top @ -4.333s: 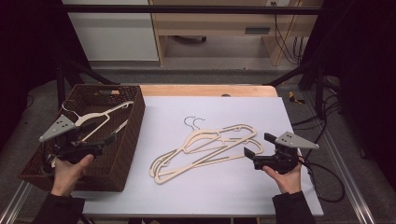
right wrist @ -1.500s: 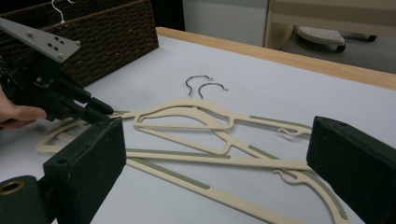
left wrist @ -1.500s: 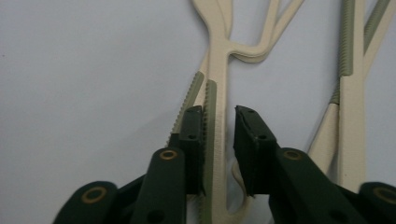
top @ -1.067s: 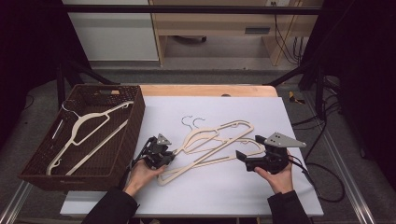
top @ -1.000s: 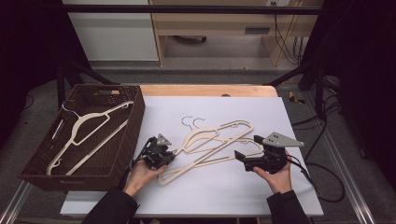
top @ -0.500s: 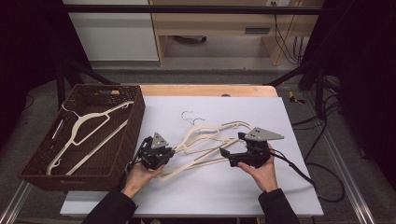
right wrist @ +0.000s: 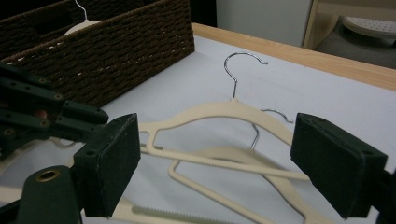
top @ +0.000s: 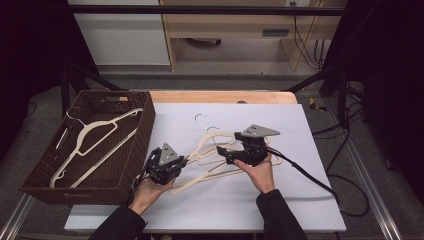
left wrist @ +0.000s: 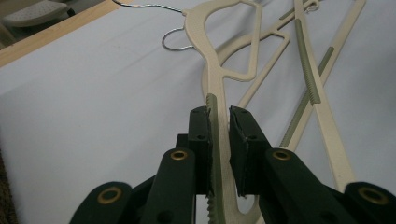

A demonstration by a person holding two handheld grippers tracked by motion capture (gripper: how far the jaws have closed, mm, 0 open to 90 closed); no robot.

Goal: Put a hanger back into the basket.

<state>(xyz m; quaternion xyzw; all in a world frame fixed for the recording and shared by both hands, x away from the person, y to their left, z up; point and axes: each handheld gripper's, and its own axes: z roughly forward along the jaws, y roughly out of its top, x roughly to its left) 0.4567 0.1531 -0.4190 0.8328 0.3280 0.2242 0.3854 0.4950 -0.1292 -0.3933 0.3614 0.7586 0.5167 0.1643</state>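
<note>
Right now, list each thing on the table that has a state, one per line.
Left tool: shut on top hanger's arm.
Right tool: open, above the hanger pile.
Top hanger: gripped at one end.
Other hangers: lying loose on the white table.
Basket: open, one hanger inside.

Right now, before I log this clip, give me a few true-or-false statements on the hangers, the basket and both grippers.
1. The left gripper has its jaws around an arm of a cream hanger. True.
2. The right gripper is shut on a hanger. False: its jaws stand wide apart, hangers lying beyond them.
3. The wicker basket holds one hanger. True.
4. The basket sits at the table's right end. False: it is at the left end.
5. The hanger hooks are metal wire. True.
</note>
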